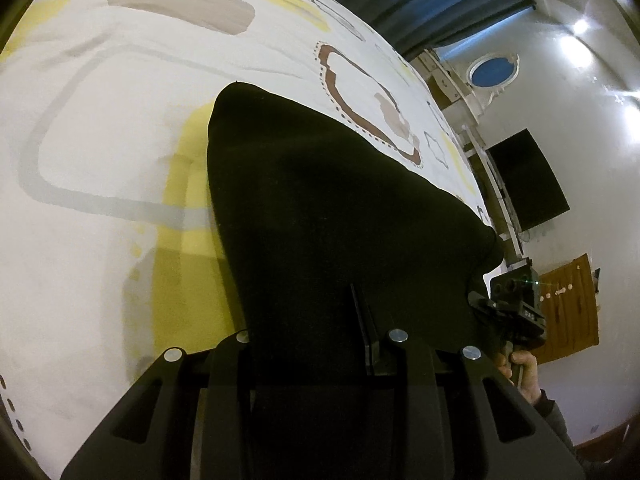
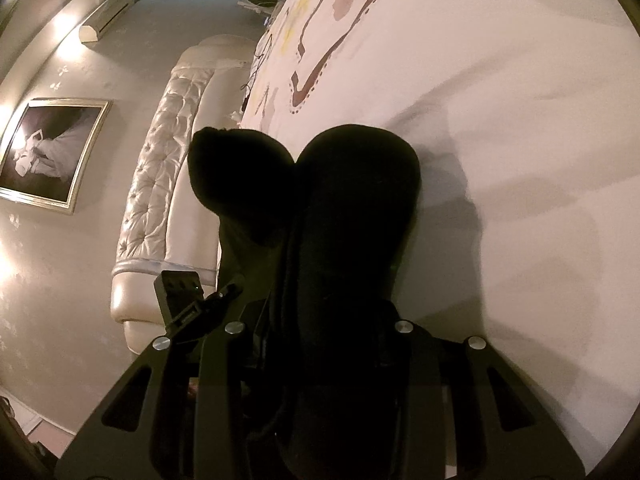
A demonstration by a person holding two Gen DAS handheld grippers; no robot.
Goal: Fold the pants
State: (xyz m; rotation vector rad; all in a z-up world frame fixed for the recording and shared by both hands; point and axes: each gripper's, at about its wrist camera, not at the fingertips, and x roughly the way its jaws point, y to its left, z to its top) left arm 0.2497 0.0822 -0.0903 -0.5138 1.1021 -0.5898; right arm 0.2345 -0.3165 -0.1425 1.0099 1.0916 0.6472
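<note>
The black pants (image 1: 320,216) hang lifted over the bed, stretched between both grippers. My left gripper (image 1: 320,344) is shut on the pants; the cloth covers its fingers, only one black finger (image 1: 366,320) shows. My right gripper (image 2: 320,320) is shut on the pants (image 2: 352,216) too, the cloth bunched in two rounded lobes that hide the fingers. The right gripper also shows in the left wrist view (image 1: 508,312) at the far end of the cloth, with a hand on its handle. The left gripper's body shows in the right wrist view (image 2: 188,300).
The bed sheet (image 1: 100,120) is white with brown, grey and yellow shapes; it also shows in the right wrist view (image 2: 520,80). A tufted cream headboard (image 2: 160,184), a framed picture (image 2: 48,152), a dark screen (image 1: 528,180) and a wooden door (image 1: 572,304) stand around the bed.
</note>
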